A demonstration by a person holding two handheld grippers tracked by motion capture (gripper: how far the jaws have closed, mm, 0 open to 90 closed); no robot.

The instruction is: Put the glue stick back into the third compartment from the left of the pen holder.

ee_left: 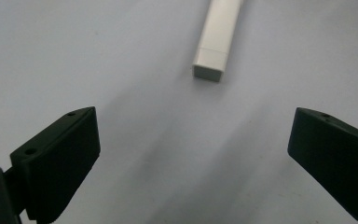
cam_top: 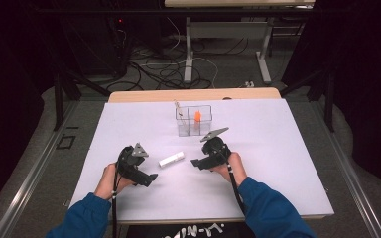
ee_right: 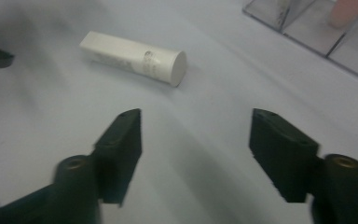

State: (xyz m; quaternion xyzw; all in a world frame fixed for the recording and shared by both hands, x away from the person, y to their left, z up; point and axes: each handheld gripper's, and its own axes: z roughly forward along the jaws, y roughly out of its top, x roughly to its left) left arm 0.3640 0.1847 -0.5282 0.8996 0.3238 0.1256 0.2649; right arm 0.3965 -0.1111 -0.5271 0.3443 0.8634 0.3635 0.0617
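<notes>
Table (cam_top: 129, 119): white sheet over a wood top, mid-frame in the high view, matte and bare apart from 2 items. Room behind is dark; grey floor, a tangle of cables at upper centre, legs of a 2nd table at top.

Clear organizer (cam_top: 194, 120): see-through box with compartments, just above centre, with an orange item (cam_top: 197, 116) upright in one and a thin stick leaning at its left corner. Which compartment holds the orange item I cannot tell.

White tube (cam_top: 171, 159): lies flat on the sheet, centre of the high view, between the 2 grippers, touching neither. Flat crimped end points lower left, round cap end upper right toward the organizer. In the right gripper view it sits upper left (ee_right: 135, 58), cap facing right; in the left gripper view its crimped end is at top centre (ee_left: 216, 42).

Left gripper (cam_top: 148, 179): lower left of centre, jaws spread wide, nothing between them.

Right gripper (cam_top: 196, 162): right of the tube, jaws parted, empty, aimed at the tube.

My read: the step in hand is picking up the tube, probably for the organizer. Do it well by:
1. Come in across the tube's short axis, not along it.
2. Grab mid-body, clear of the cap, since it looks soft and round and may roll.
3. Drop the pads close to the sheet before closing.
4. Close gently so the body doesn't squash.
</notes>
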